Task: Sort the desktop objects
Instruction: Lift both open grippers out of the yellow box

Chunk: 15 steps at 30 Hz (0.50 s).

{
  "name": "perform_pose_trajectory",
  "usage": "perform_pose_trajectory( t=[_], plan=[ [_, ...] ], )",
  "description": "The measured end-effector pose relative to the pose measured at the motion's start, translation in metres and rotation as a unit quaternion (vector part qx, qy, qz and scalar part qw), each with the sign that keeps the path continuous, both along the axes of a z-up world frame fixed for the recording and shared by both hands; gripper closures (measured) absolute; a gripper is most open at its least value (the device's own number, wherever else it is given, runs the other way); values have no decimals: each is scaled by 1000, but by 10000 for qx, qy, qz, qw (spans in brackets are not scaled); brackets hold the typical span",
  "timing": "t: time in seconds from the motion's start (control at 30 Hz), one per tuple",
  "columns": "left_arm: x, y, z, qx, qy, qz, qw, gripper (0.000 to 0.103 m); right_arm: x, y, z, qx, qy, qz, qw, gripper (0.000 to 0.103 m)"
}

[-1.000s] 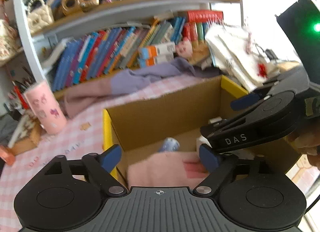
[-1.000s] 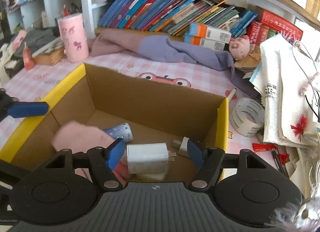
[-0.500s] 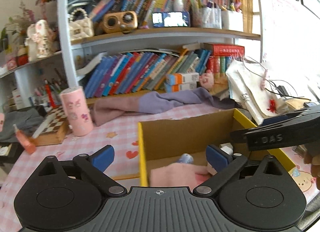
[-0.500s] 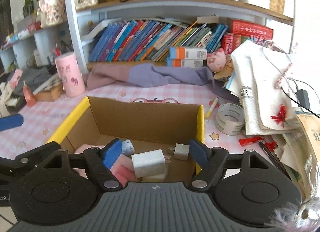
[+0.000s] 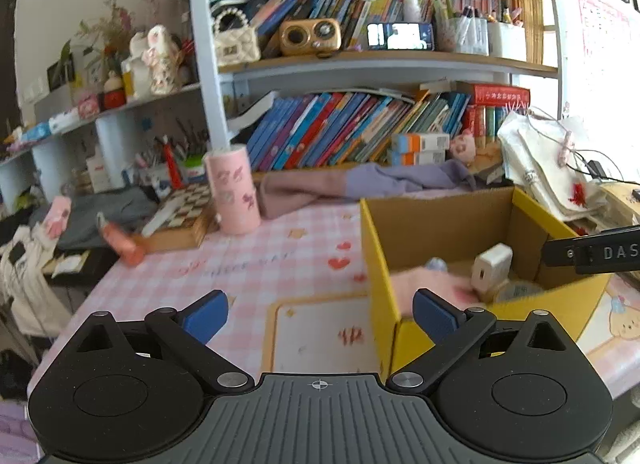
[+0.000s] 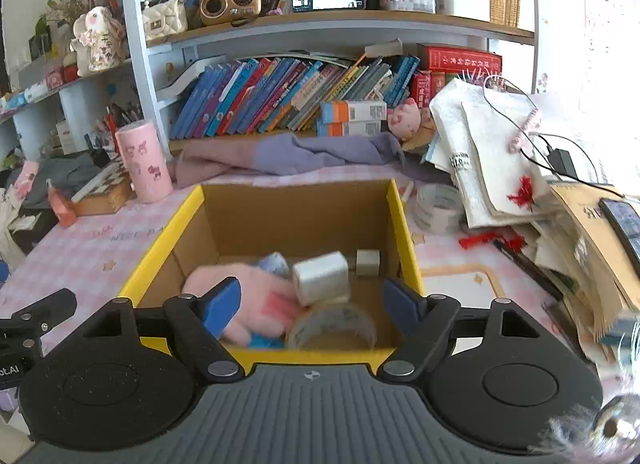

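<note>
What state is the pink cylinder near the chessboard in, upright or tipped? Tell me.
Upright. The pink cylinder stands on its base on the checked tablecloth, beside the chessboard, left of the cardboard box.

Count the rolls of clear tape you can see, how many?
2. One clear tape roll lies inside the yellow-rimmed cardboard box; the other clear tape roll sits on the table, right of it. Clutter may hide more.

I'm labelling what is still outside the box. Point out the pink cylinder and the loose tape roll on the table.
pink cylinder [image 6: 145,162]: right wrist view, middle of its side.
tape roll [image 6: 438,210]: right wrist view, outer band.
</note>
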<state>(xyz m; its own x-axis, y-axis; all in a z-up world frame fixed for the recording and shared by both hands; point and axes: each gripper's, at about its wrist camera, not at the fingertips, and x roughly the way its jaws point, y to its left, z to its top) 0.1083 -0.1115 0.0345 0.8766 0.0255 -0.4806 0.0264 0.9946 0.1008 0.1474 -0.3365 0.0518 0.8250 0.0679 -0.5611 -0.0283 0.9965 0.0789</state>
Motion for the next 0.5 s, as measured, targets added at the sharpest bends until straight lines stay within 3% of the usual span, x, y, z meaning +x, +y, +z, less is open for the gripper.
perform_pose_trajectory(
  t=[0.5],
  plan=[
    [-62, 41, -10, -199, 321, 141, 9992, 2, -80, 51, -15, 39, 245, -276, 9993, 24]
  ],
)
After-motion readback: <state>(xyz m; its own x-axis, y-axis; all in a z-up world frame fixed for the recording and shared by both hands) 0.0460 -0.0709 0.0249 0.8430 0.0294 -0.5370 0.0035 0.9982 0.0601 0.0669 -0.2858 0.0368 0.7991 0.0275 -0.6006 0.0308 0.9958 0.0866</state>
